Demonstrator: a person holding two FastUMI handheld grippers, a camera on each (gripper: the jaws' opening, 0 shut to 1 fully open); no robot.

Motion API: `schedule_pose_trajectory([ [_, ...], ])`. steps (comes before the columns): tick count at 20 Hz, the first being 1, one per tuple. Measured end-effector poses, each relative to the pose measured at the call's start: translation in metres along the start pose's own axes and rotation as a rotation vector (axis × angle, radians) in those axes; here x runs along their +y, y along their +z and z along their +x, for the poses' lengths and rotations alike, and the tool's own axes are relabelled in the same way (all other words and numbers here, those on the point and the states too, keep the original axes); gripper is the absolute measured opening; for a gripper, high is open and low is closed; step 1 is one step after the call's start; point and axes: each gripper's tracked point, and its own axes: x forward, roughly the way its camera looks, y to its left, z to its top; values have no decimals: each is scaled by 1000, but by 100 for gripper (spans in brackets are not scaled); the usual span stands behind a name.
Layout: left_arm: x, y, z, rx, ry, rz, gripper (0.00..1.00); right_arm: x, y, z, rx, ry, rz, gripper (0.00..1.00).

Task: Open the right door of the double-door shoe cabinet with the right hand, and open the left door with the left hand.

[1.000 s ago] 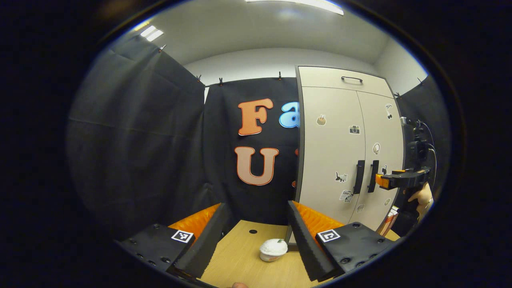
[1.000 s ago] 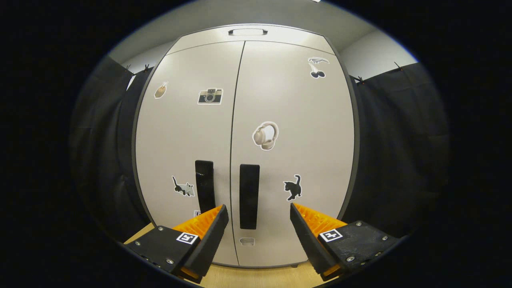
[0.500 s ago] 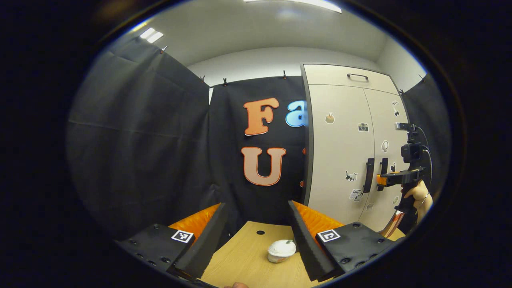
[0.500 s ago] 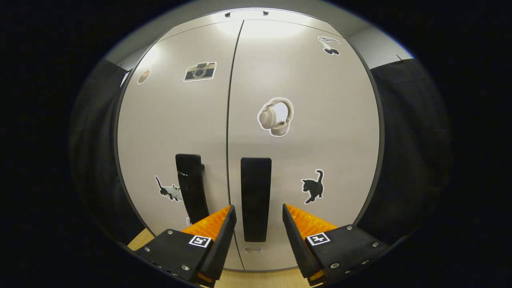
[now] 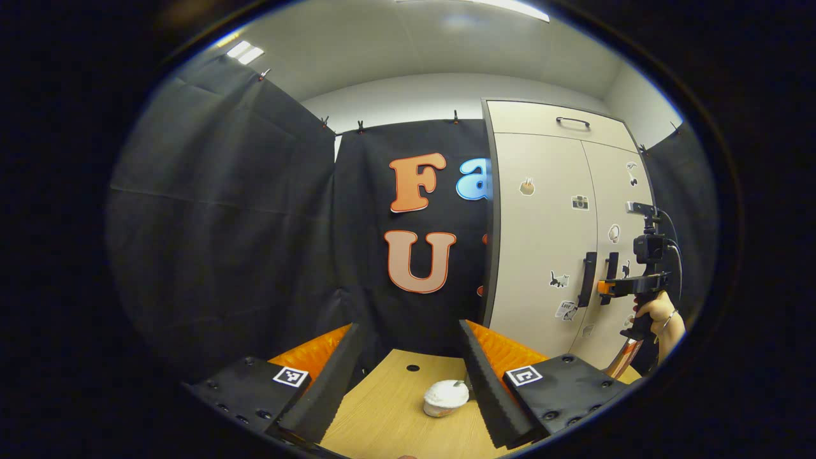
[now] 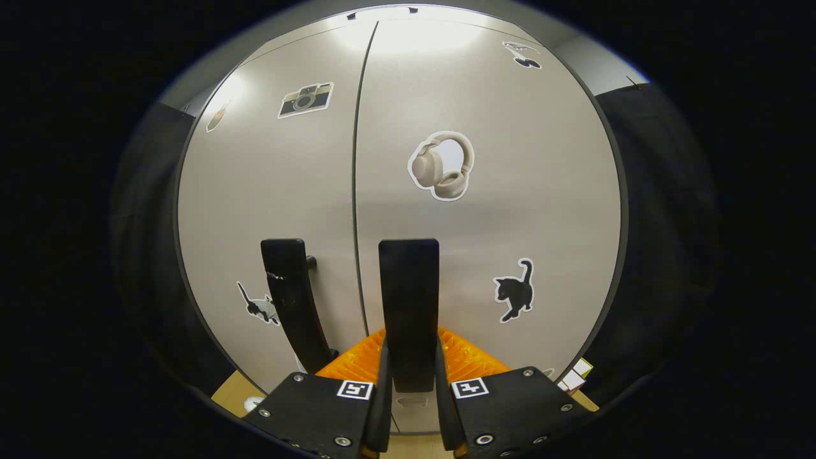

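Clamping the right door's handle (image 6: 408, 306) between both fingers of the right gripper (image 6: 410, 376), ready for pulling that closed door, with the left gripper (image 5: 408, 376) spread wide, well apart from the left handle (image 6: 290, 299).

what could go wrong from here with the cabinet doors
1. The right gripper grips the right handle only near its lower end, so it may slip off when pulled.
2. The left handle stands close beside it; the swinging door or gripper could knock it.
3. The left gripper is open over the table, far from the cabinet, with a small white cup between its fingers; moving in could topple it.
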Motion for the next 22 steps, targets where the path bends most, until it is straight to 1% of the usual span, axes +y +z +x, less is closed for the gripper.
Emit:
schedule_pose_trajectory([
  [1, 0, 1, -3, -2, 0, 1, 97, 0, 0, -2, -4, -1, -2, 28],
  [2, 1, 3, -5, -5, 1, 1, 97, -1, -1, -4, -8, -5, -8, 22],
  [4, 1, 5, -10, -13, 1, -2, 95, -1, -1, -10, -6, -3, -10, 15],
  [6, 0, 7, -15, -17, -3, -6, 97, -2, -1, -19, -6, 10, 8, 10],
  [7, 0, 9, -19, -18, -6, -8, 98, -4, -2, -27, -6, 17, 5, 9],
  [9, -3, 9, -26, -19, -13, -12, 97, -11, -5, -44, -8, 18, -13, 9],
  [10, -4, 9, -29, -20, -18, -15, 97, -14, -5, -53, -18, 21, -4, 4],
  [13, -9, 13, -36, -28, -32, -29, 97, -20, -4, -66, -15, 31, 3, 4],
  [22, -32, 20, -61, -33, -70, -31, 96, -38, -4, -88, -19, 23, -21, 3],
])
